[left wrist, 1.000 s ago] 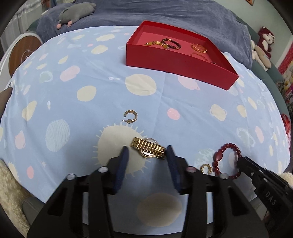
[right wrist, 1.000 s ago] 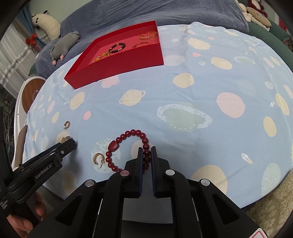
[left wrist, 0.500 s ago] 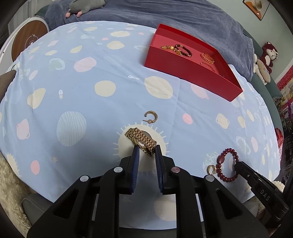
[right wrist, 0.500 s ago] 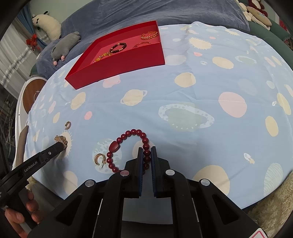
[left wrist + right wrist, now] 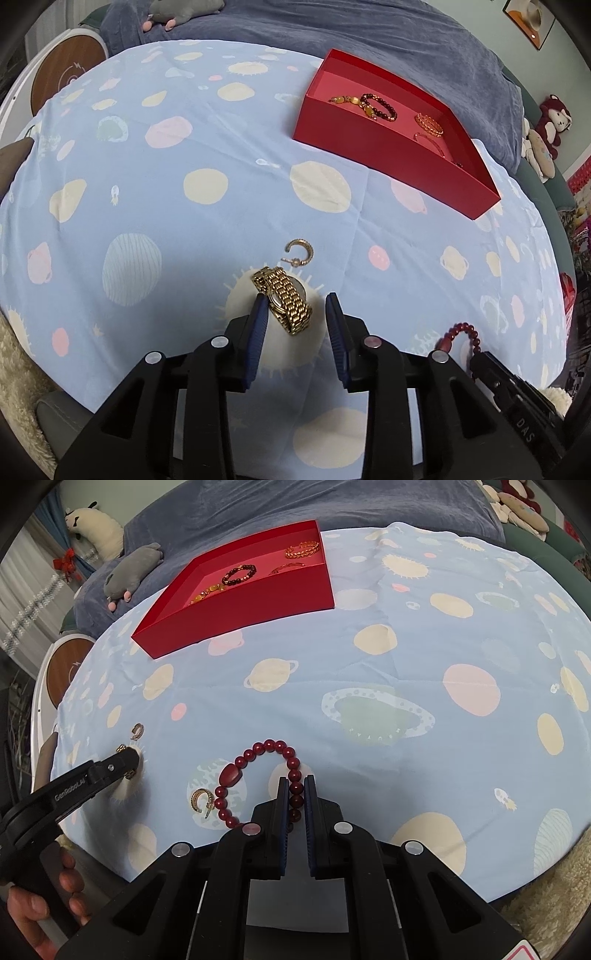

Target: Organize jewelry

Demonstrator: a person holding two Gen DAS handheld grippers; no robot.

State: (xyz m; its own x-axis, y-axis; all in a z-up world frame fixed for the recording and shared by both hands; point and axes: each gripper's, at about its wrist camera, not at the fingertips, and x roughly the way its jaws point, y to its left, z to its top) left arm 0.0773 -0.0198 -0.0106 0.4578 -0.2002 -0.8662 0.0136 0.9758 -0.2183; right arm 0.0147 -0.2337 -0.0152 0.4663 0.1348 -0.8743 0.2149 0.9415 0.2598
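On my left wrist camera, the left gripper point(image 5: 294, 310) has its jaws spread wide, with the gold watch point(image 5: 283, 300) lying between them on the blue cloth point(image 5: 147, 221). The watch sits close against the left pad and well short of the right one, so nothing is gripped. Just beyond the watch a gold earring point(image 5: 299, 252) lies on the cloth. Farther off and to the right I see the red box point(image 5: 388, 158), with a dark bead bracelet point(image 5: 380, 106), an amber strand point(image 5: 351, 103) and a gold bangle point(image 5: 428, 123) inside it. At lower right the tip of the right gripper point(image 5: 491, 363) meets the red bracelet point(image 5: 458, 334). A grey plush point(image 5: 181, 9) lies on the dark blanket point(image 5: 369, 33) behind.

On my right wrist camera, the right gripper point(image 5: 295, 795) has its jaws nearly closed on the red bracelet point(image 5: 266, 771), pinching the bead strand on its right side; the rest of the loop rests on the cloth point(image 5: 406, 646). A second earring point(image 5: 201, 800) lies just left of the bracelet, beside its large oblong bead. Far left, the left gripper point(image 5: 125, 762) comes in, held by a hand point(image 5: 40, 897), its tip over the watch point(image 5: 123, 749), of which I see only small gold bits. The first earring point(image 5: 137, 731) lies just past it. The box point(image 5: 240, 602) stands at the far side of the cloth, the plush point(image 5: 133, 570) beyond it.
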